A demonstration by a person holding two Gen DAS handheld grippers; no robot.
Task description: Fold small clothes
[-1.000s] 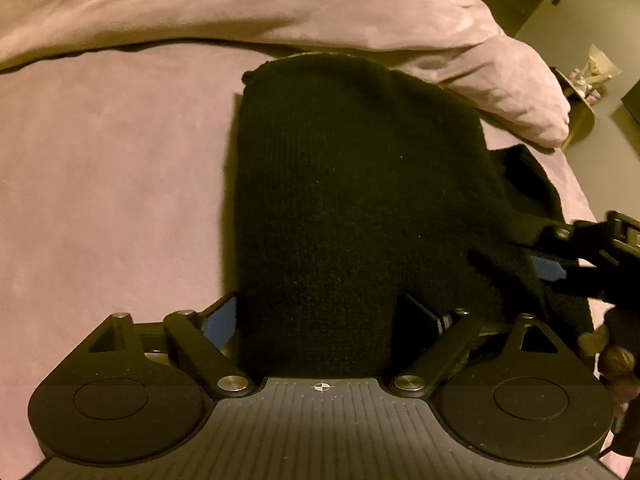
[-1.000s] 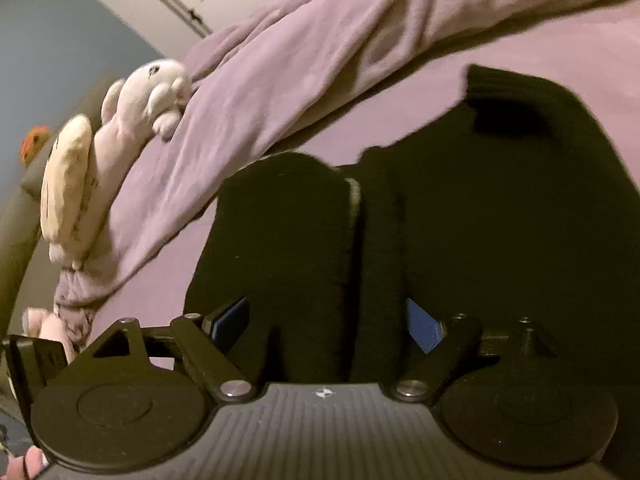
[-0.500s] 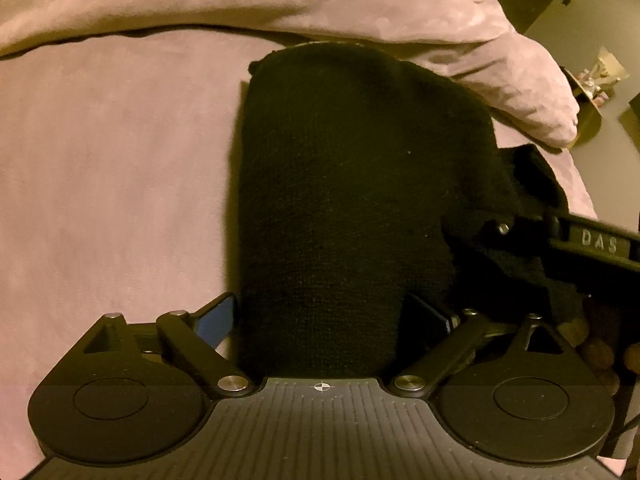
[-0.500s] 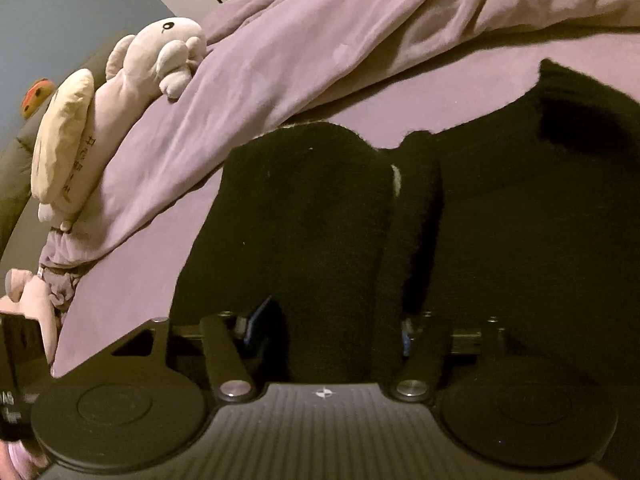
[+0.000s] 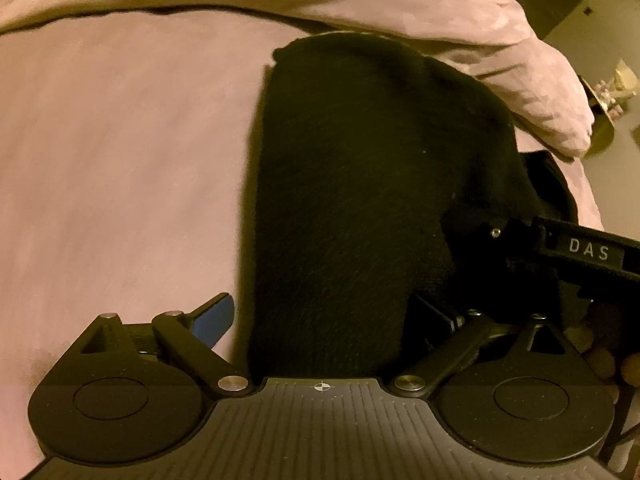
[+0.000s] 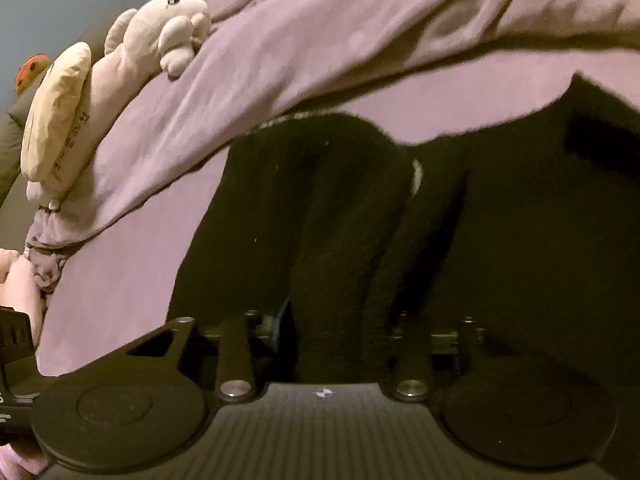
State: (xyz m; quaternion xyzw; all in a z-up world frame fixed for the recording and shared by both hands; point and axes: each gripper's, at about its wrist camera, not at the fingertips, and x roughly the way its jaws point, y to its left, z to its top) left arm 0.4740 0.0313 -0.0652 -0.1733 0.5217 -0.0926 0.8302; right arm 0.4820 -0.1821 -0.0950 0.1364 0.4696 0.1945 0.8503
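A black knit garment lies on the pink bed sheet, its near edge running between my left gripper's spread fingers. The left gripper is open; its blue pad shows at the left. My right gripper is shut on a fold of the black garment near its edge. The right gripper's body shows at the right of the left wrist view, on the garment's right side.
A rumpled pink duvet lies along the far side of the garment. A plush toy lies on the duvet at the left in the right wrist view. A bedside stand is beyond the bed's right edge.
My right gripper has closed from open onto a fold of the black garment and moved in closer. The left gripper stays open around the near edge.
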